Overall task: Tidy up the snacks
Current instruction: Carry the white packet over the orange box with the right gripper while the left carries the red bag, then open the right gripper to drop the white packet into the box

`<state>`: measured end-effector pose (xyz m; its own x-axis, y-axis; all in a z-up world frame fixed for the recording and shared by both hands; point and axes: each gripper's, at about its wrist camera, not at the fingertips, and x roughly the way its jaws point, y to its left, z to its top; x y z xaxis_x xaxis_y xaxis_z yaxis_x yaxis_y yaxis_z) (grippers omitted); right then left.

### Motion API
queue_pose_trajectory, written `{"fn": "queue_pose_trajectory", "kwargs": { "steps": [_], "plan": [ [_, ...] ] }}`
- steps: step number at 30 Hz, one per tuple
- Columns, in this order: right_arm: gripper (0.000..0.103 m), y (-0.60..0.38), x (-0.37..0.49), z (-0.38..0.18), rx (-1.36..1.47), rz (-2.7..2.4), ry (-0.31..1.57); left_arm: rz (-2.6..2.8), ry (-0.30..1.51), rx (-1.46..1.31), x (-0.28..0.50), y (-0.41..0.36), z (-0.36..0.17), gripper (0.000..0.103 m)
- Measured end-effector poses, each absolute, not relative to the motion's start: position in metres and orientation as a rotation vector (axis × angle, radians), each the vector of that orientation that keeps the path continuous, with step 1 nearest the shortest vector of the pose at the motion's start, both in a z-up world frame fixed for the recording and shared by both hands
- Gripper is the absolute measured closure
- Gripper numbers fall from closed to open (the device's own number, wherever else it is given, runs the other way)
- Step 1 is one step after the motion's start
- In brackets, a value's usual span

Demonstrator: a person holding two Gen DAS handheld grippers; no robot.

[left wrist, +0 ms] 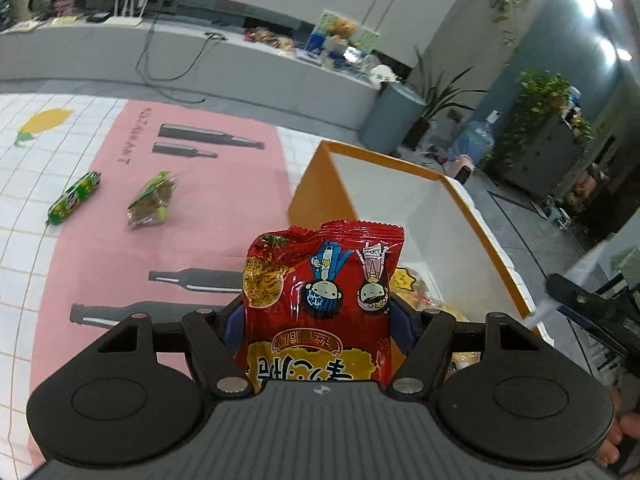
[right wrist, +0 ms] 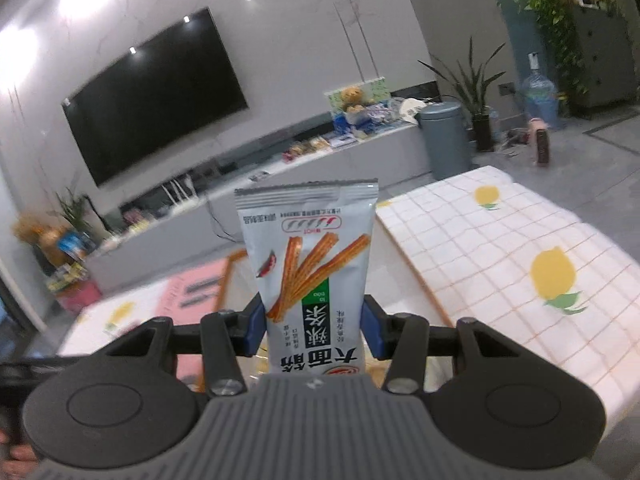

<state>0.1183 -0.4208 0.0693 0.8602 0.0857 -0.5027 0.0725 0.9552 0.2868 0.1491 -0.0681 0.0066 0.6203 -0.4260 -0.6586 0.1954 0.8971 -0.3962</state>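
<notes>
While the left tongs (left wrist: 318, 320) stand fairly wide, both blue pads press the sides of a red noodle snack bag (left wrist: 320, 300), so the bag is clamped and stands up out of the jaws with its crimped top edge away from the camera. Behind and to the right of that bag sits an orange box (left wrist: 320, 184) with white inner walls; its near-left corner rises just beyond the bag's top, and some yellowish packets (left wrist: 416, 288) lie inside against the bag's right edge.

To the left, the table (left wrist: 48, 148) carries a checked cloth with a pink mat (left wrist: 208, 208) over it. 2 loose snacks lie on the mat, well apart from the tongs: a green sausage-shaped packet (left wrist: 74, 199) and a green-and-clear packet (left wrist: 154, 200) just beside it. The mat around them is bare, giving open room on that side.

The right tongs (right wrist: 314, 330) are drawn narrow onto a white spicy-strip packet (right wrist: 310, 272), the pads touching both its long edges; it stands upright, crimped end up. Beyond it, the checked cloth (right wrist: 500, 240) runs to a rounded table edge on the right, with grey floor (right wrist: 592, 152) past it. A thin orange edge (right wrist: 230, 276) shows left of the packet, too blurred to say more.
</notes>
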Motion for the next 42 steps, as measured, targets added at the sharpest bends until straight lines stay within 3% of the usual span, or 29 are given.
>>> {"fn": "queue_pose_trajectory", "kwargs": {
  "steps": [8, 20, 27, 42],
  "plan": [
    [0.055, -0.390, 0.136, 0.055, -0.012, -0.107, 0.619, -0.389, 0.837, -0.301, 0.146, -0.067, 0.002, 0.024],
    [0.055, -0.389, 0.190, 0.033, -0.192, -0.109, 0.778, -0.394, 0.839, -0.294, 0.144, -0.069, -0.001, 0.024],
    [0.055, -0.393, 0.212, 0.056, -0.156, -0.072, 0.720, -0.399, 0.840, -0.286, 0.145, -0.075, -0.002, 0.024],
    [0.055, -0.389, 0.309, 0.004, -0.180, -0.082, 0.967, -0.385, 0.856, -0.278, 0.150, -0.082, -0.013, 0.024]
  ]
}}
